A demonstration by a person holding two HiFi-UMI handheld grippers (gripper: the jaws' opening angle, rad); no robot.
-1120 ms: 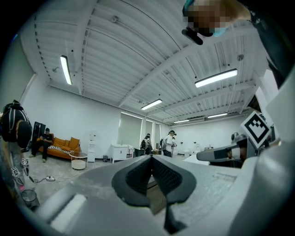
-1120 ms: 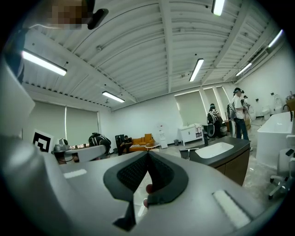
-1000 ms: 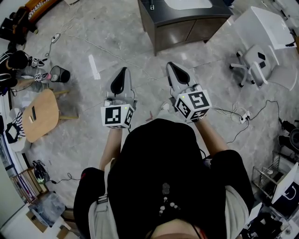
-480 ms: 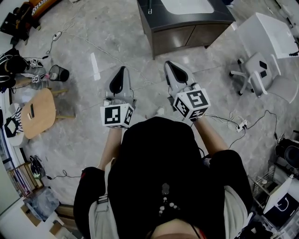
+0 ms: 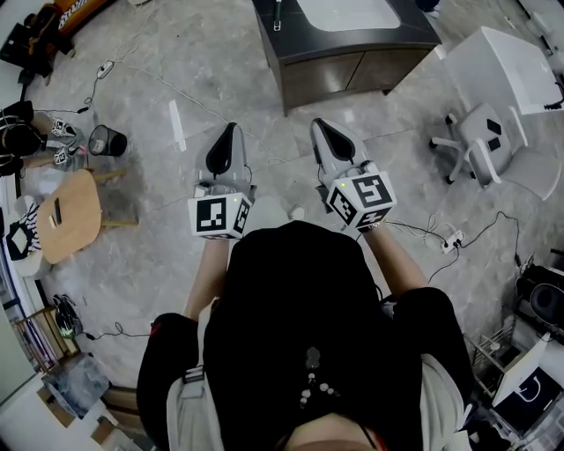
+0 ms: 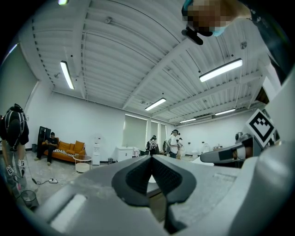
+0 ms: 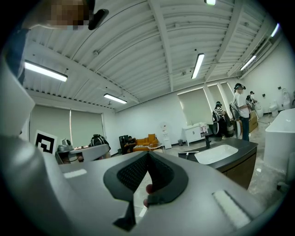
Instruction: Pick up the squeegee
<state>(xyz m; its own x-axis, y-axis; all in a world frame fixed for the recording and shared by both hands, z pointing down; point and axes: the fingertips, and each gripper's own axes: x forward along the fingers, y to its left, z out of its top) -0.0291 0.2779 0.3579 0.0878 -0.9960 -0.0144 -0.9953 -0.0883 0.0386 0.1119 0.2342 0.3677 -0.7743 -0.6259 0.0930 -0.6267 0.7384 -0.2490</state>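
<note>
A slim tool with a dark handle, seemingly the squeegee (image 5: 278, 13), lies on the dark counter (image 5: 352, 48) left of the white sink (image 5: 348, 12). In the right gripper view it shows as a small pale strip (image 7: 186, 153) beside the faucet (image 7: 207, 140). My left gripper (image 5: 230, 132) and right gripper (image 5: 319, 124) are held level over the floor, well short of the counter. Both are shut with nothing between the jaws; their pads meet at the tips in the left gripper view (image 6: 151, 157) and the right gripper view (image 7: 148, 156).
A white chair (image 5: 480, 132) and a white table (image 5: 502, 57) stand at the right. At the left are a round wooden table (image 5: 75, 216) and a black bin (image 5: 107, 139). Cables (image 5: 441, 238) trail over the grey floor. Several people stand far off.
The counter and sink have come nearer in the head view as the person walks toward them. Both grippers moved forward with the person and stayed shut.
</note>
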